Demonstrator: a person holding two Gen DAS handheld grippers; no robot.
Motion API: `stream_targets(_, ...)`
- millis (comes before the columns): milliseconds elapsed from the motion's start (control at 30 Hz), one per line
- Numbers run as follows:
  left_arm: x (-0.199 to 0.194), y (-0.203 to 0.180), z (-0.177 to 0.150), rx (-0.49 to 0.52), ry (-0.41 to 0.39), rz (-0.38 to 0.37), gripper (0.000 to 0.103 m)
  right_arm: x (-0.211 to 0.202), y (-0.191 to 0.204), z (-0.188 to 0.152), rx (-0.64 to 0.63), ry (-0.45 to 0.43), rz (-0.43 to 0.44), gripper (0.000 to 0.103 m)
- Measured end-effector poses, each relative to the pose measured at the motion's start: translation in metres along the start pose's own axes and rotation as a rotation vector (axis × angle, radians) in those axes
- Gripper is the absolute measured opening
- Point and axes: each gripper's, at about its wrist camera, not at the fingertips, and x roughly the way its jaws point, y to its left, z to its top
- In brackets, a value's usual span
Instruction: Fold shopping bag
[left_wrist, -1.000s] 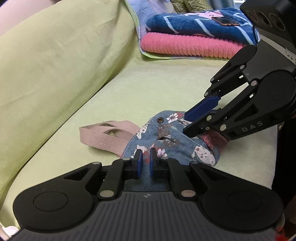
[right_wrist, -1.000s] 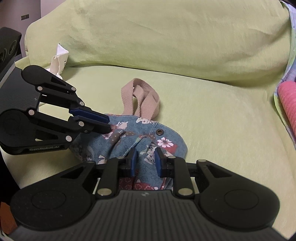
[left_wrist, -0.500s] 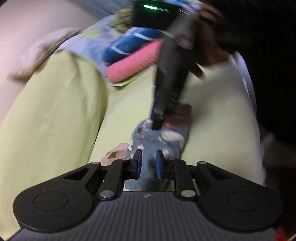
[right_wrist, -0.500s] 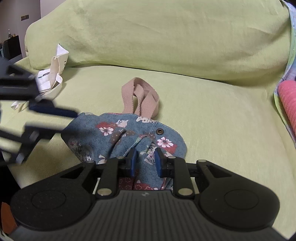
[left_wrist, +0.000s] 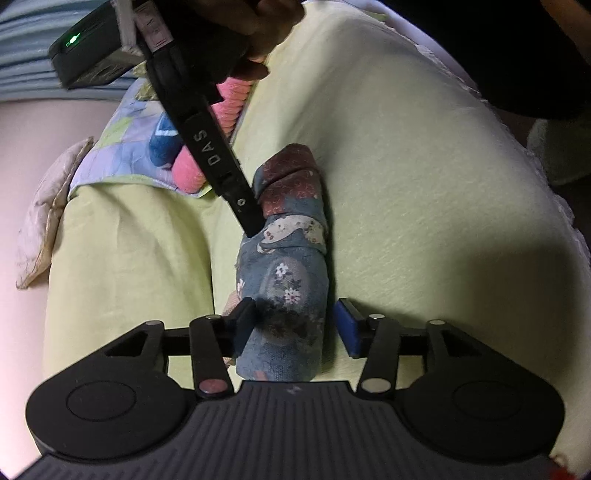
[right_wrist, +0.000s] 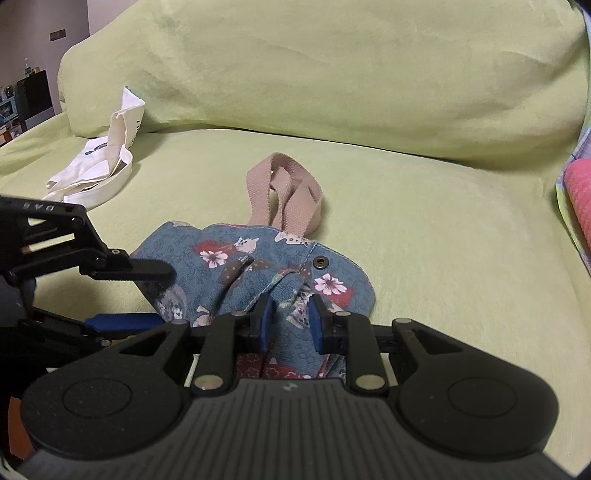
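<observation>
Folded floral shopping bag (right_wrist: 258, 273) is laid on the green sofa seat (right_wrist: 424, 229), beige handles (right_wrist: 284, 192) pointed at the backrest. Right gripper (right_wrist: 286, 325) is clamped on its near edge. Left gripper (left_wrist: 293, 326) is spread wide around the bag's end. White tote (right_wrist: 99, 166) is seen well apart.

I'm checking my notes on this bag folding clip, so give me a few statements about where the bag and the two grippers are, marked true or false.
1. The blue floral fabric shopping bag lies on a green sofa cushion. True.
2. The left hand-held gripper is shut tight. False: its jaws are spread on either side of the bag.
3. The bag's beige webbing handles point toward the backrest. True.
4. The white cloth tote lies on top of the floral bag. False: it lies apart, near the backrest.
</observation>
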Motion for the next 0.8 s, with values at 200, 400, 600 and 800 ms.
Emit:
stream_targets(200, 0.024, 0.014, -0.001, -0.058, -0.027, -0.040, 0.056, 0.000, -0.003, 0.002, -0.007, 0.006, 0.015, 0.020)
stream_targets(400, 0.021, 0.039, -0.009, -0.180, -0.046, -0.133, 0.056, -0.001, -0.001, 0.004, -0.039, -0.014, 0.011, 0.024)
stream_targets(600, 0.019, 0.053, -0.014, -0.251, -0.060, -0.183, 0.056, -0.029, 0.013, -0.001, -0.270, -0.084, 0.038, 0.056)
stream_targets(800, 0.018, 0.061, -0.021, -0.309, -0.079, -0.228, 0.056, -0.035, 0.043, -0.055, -0.855, -0.172, -0.074, 0.062)
